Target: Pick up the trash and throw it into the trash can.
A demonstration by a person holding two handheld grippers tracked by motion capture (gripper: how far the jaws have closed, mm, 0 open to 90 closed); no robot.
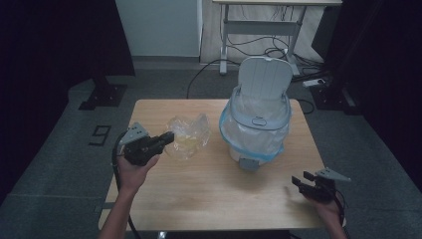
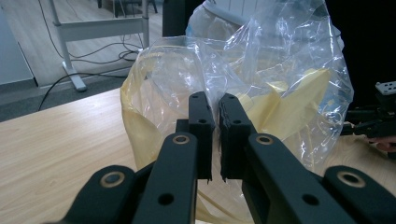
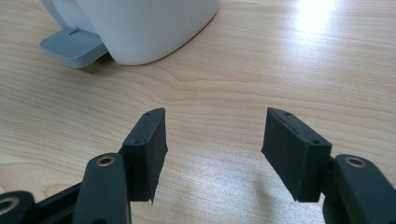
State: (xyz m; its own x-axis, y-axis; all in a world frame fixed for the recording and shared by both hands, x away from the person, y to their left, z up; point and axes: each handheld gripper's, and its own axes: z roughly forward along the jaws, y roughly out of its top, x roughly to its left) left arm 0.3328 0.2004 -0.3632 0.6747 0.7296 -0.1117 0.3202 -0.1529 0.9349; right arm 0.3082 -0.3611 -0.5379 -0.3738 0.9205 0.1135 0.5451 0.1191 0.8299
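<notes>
A crumpled clear plastic bag [image 1: 189,137] with a yellowish tint lies left of centre on the wooden table [image 1: 209,194]. My left gripper [image 1: 168,139] is shut on the bag's near edge. In the left gripper view the bag [image 2: 289,93] billows up behind the closed left gripper [image 2: 215,112]. A white pedal bin [image 1: 256,124] stands at the centre right, its lid [image 1: 263,74] upright and a clear liner with a blue rim draped over it. My right gripper [image 1: 301,179] rests open at the front right. In the right gripper view the right gripper [image 3: 212,140] holds nothing and faces the bin's base [image 3: 140,28] and grey pedal [image 3: 72,45].
Bare wood spans the table's front between the two hands. Beyond the table a desk frame [image 1: 259,25] stands with cables and a power strip [image 1: 313,82] on the floor. Dark curtains hang on both sides.
</notes>
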